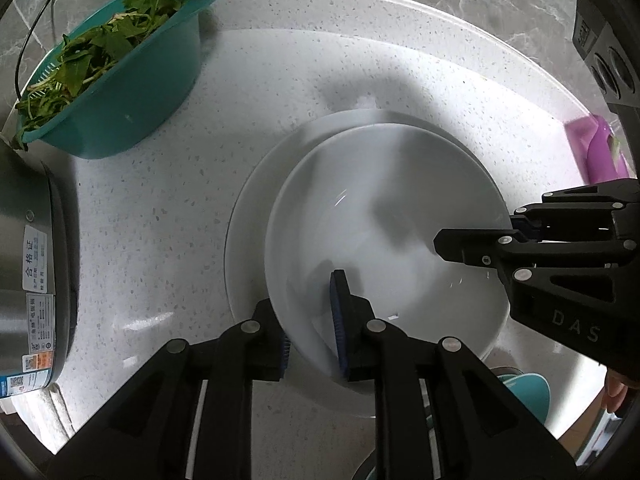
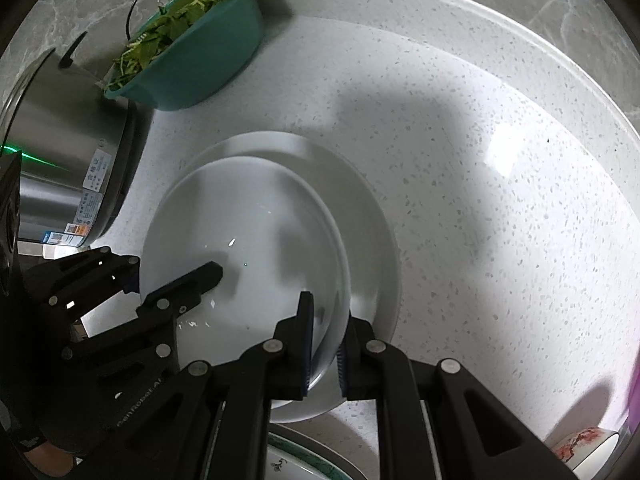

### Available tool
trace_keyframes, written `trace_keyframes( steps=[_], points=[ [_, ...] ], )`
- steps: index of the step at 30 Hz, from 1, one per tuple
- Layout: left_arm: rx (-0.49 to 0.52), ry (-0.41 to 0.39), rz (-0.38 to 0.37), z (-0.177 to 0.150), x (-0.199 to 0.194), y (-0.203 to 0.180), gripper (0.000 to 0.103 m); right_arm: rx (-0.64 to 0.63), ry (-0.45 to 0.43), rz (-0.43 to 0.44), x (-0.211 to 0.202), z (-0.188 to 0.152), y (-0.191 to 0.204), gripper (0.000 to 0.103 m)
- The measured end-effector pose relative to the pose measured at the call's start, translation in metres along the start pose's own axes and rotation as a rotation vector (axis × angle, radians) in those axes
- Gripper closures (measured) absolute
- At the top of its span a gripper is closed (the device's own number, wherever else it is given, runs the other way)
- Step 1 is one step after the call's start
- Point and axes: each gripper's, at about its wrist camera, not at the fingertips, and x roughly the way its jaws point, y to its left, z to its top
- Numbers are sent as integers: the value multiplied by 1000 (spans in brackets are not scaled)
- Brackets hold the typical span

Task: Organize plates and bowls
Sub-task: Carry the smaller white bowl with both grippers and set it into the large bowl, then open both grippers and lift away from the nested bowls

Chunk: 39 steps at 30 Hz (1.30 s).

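Note:
A white bowl (image 1: 384, 216) is held just above a larger white plate (image 1: 248, 220) on the speckled counter. My left gripper (image 1: 312, 328) is shut on the bowl's near left rim, one finger inside and one outside. My right gripper (image 2: 324, 340) is shut on the bowl's (image 2: 240, 224) right rim the same way. The plate (image 2: 372, 216) shows behind and beside the bowl in the right wrist view. Each gripper also shows in the other's view: the right one (image 1: 496, 232) and the left one (image 2: 168, 276).
A teal colander of green leaves (image 1: 120, 68) stands at the back left. A steel rice cooker (image 1: 28, 264) stands at the left. A purple object (image 1: 600, 148) lies at the right. A patterned dish (image 2: 300, 464) and a small floral cup (image 2: 584, 440) sit near the front edge.

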Motion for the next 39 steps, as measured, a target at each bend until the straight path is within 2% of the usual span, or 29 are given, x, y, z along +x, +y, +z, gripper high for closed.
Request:
trace_keyframes(
  steps=[5,12,16,19,21,27,33,35,39],
  points=[
    [9,-9,10,3,5,-2,84,-5,-14,-6,1,0,1,91],
    [-3,-24,-16,1,4,-2,80,-12,-36,-5,0,-2,1,90],
    [-2,-38,-32,-2,2,-3,73,-5,-39,5,1,-6,2,89],
    [10,-40,-42,-2,2,-7,63,-1,-43,9,1,-7,3,85],
    [20,-45,-30,-2,2,-11,62,-4,-44,3,1,-8,4,85],
    [25,-55,-67,-4,1,-15,48,-5,-49,10,1,-9,4,83],
    [54,-61,-63,-4,-5,-19,40,2,-52,35,-1,-10,-1,82],
    [65,-74,-40,-3,-9,-19,32,9,-57,38,-4,-10,-3,82],
    [70,-84,-32,-1,-16,-19,29,13,-79,31,-12,-8,-4,78]
  ],
)
